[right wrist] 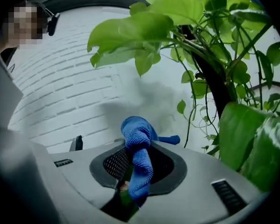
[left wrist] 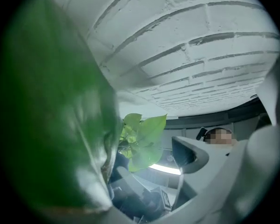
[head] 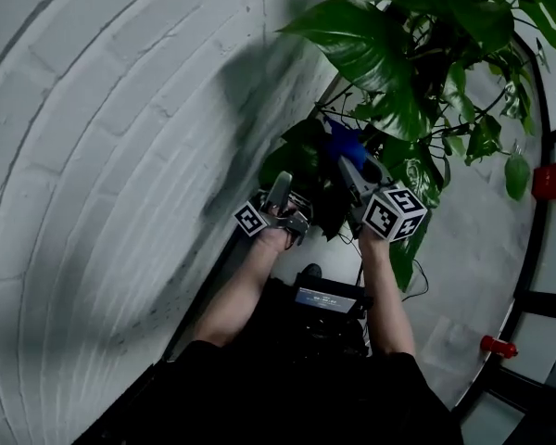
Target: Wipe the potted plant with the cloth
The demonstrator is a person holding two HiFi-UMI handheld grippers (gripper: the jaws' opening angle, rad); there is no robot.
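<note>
The potted plant (head: 417, 54) fills the upper right of the head view with large green leaves; its pot is hidden. My right gripper (head: 349, 162) reaches into the lower foliage, shut on a blue cloth (head: 344, 143). In the right gripper view the cloth (right wrist: 138, 157) is bunched and pinched between the jaws, with a sliver of green leaf beside it. My left gripper (head: 280, 188) sits just left of it, under a dark leaf (head: 296, 160). A big blurred leaf (left wrist: 51, 125) lies against its left jaw, and the jaws stand apart.
A white brick wall (head: 93, 156) runs along the left, close behind the plant. A red object (head: 553, 178) hangs at the right edge and a small red item (head: 498, 346) lies on the pale floor. A dark device (head: 324, 297) sits at the person's waist.
</note>
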